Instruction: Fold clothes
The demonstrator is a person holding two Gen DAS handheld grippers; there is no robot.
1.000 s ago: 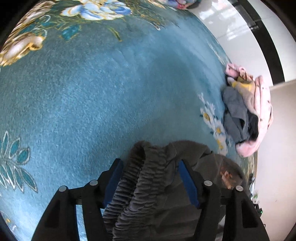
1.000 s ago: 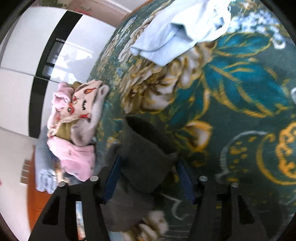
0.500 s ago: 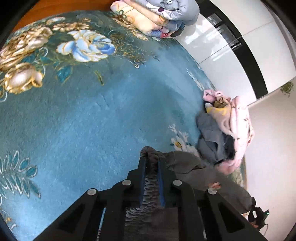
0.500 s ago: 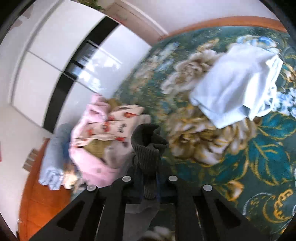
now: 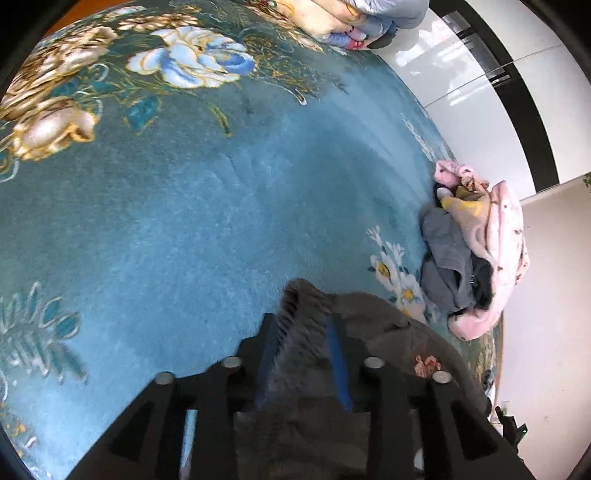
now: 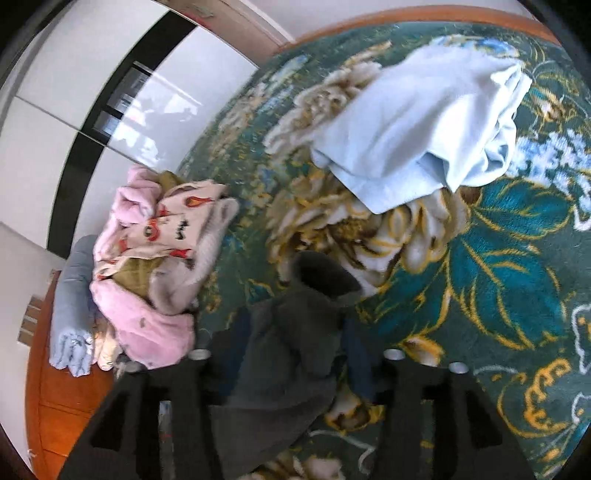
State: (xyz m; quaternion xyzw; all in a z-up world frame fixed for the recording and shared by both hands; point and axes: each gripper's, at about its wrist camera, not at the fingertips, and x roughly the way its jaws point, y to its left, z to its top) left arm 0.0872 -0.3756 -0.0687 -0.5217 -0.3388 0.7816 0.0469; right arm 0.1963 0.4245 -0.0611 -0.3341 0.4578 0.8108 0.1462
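Observation:
A dark grey garment with a gathered waistband (image 5: 306, 325) lies between the fingers of my left gripper (image 5: 301, 332), whose jaws stand slightly apart around the band. In the right wrist view the same grey garment (image 6: 295, 332) drapes between the fingers of my right gripper (image 6: 291, 325), whose jaws stand wide apart. The garment's far part (image 5: 399, 339) rests on the teal floral carpet (image 5: 184, 206).
A pile of pink, grey and patterned clothes (image 5: 480, 251) lies at the carpet's edge, also in the right wrist view (image 6: 159, 258). A light blue garment (image 6: 424, 122) lies on the carpet. Folded bedding (image 5: 369, 14) sits at the far edge. White glossy cabinet doors (image 6: 74, 92) stand behind.
Both grippers were clamped tight on the grey garment half a second ago; now their jaws have parted, the right widely, and both have dropped lower toward the carpet.

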